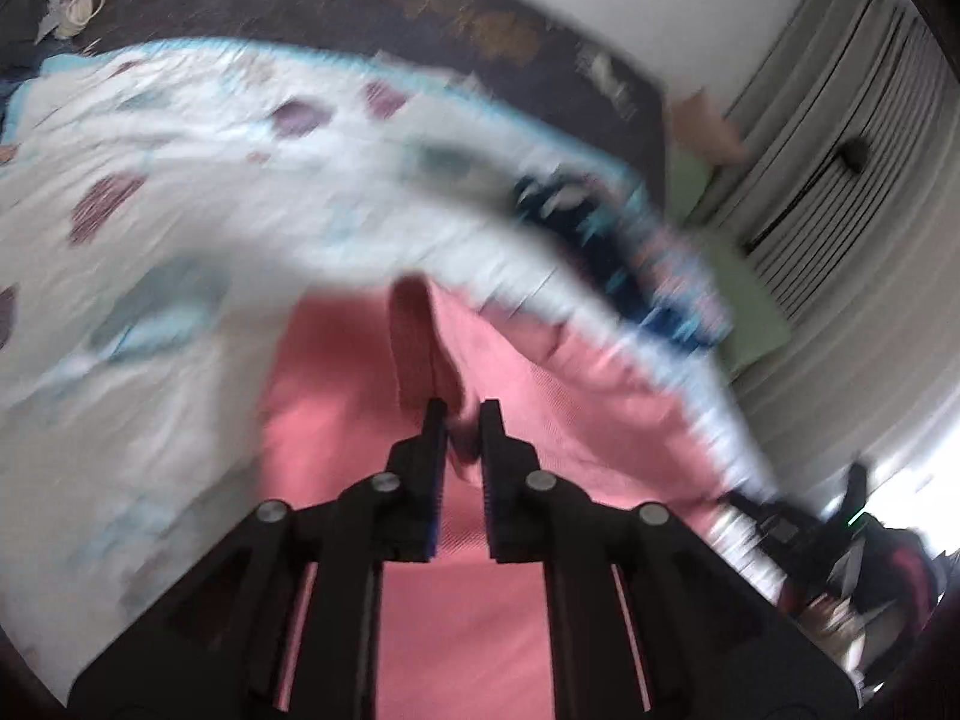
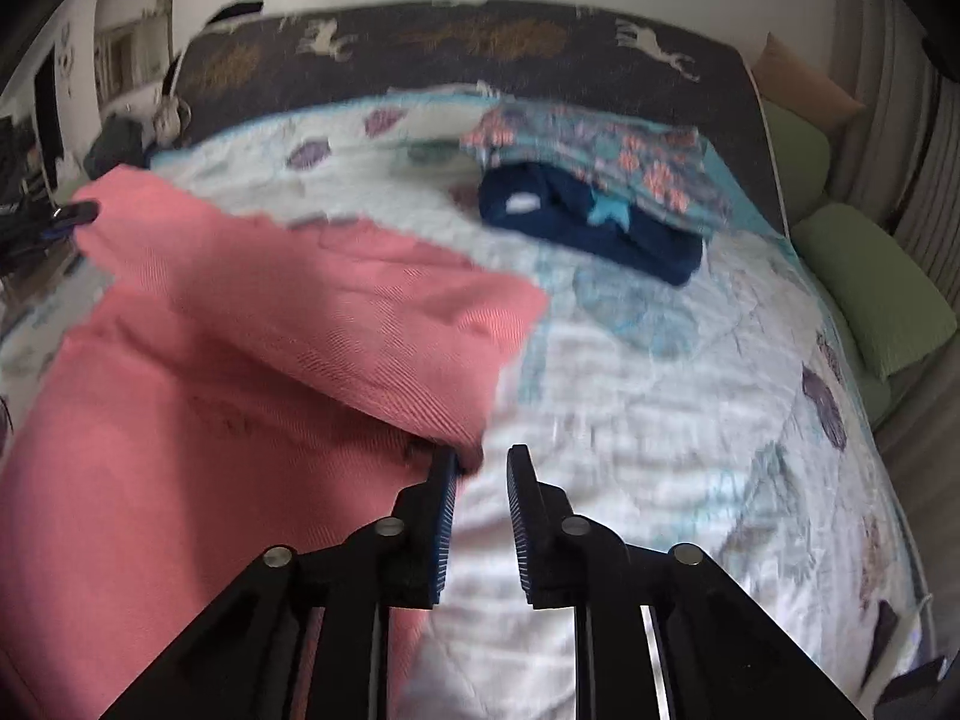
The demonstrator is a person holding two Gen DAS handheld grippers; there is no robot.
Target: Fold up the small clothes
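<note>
A pink garment point(image 2: 210, 420) lies on the bed with its upper part folded over. In the left wrist view the pink garment point(image 1: 468, 600) fills the lower middle, and my left gripper point(image 1: 463, 420) is shut on a raised fold of it. That same gripper shows in the right wrist view as a black tip point(image 2: 75, 213) at the garment's far left corner. My right gripper point(image 2: 483, 462) is open by a narrow gap. The folded edge's corner touches its left finger point(image 2: 447, 480), and white quilt shows between the pads. The left wrist view is blurred.
The white leaf-print quilt point(image 2: 660, 420) covers the bed. A folded navy garment point(image 2: 588, 228) and a floral one point(image 2: 600, 156) lie near the dark deer-print blanket point(image 2: 480, 42) at the far end. Green cushions point(image 2: 864, 282) line the right side.
</note>
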